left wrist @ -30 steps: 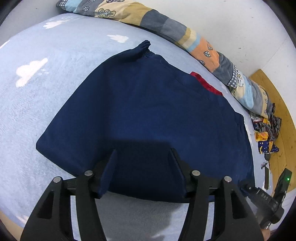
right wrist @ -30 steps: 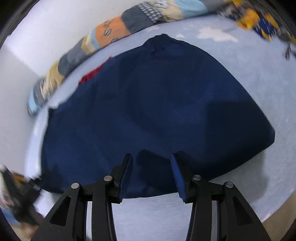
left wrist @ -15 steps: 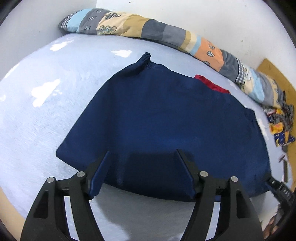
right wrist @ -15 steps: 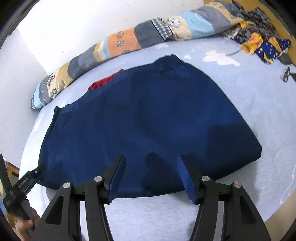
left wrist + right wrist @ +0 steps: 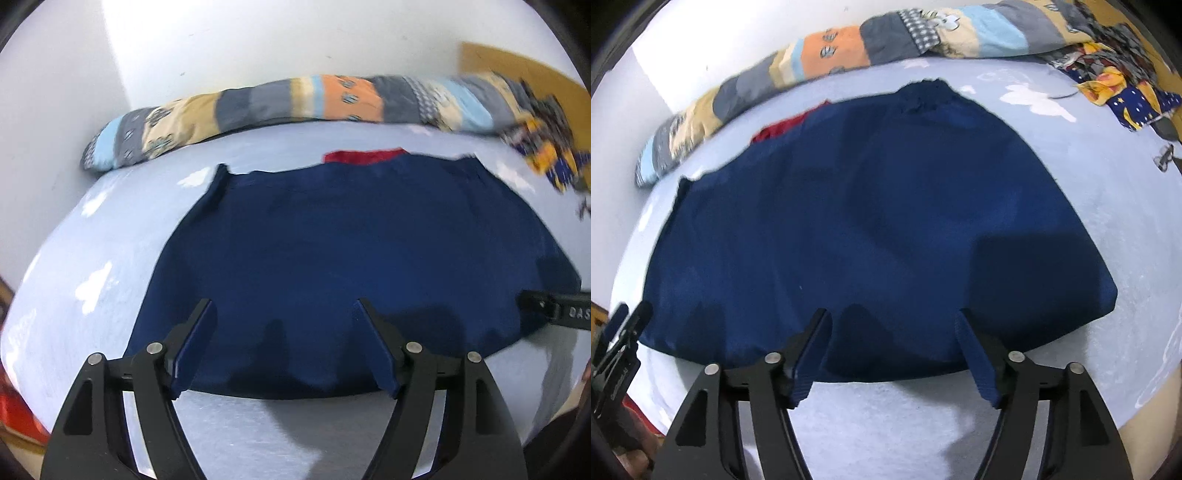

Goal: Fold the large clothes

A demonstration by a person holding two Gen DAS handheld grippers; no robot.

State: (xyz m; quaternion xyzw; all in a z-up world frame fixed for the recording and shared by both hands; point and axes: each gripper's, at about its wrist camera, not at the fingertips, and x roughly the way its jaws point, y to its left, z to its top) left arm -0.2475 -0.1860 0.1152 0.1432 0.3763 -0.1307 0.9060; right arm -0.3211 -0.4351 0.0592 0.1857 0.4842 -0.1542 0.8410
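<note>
left claw (image 5: 284, 314) and right claw (image 5: 892, 325) just opening, wide apart, empty above navy garment (image 5: 868, 221).

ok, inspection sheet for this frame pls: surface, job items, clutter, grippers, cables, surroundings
Surface: pale blue sheet with white cloud prints, on a bed.
Job's things: navy garment lying flat and folded, near edge by the grippers; a red cloth shows at its far edge.
Clutter: patchwork roll along the far side; heap of patterned clothes at the far corner.
Grippers: left gripper and right gripper both open, jaws just widened, over the garment's near edge, nothing pinched.
Cables: nothing seen.
Surroundings: white wall behind the bed, wooden board at the corner.
</note>
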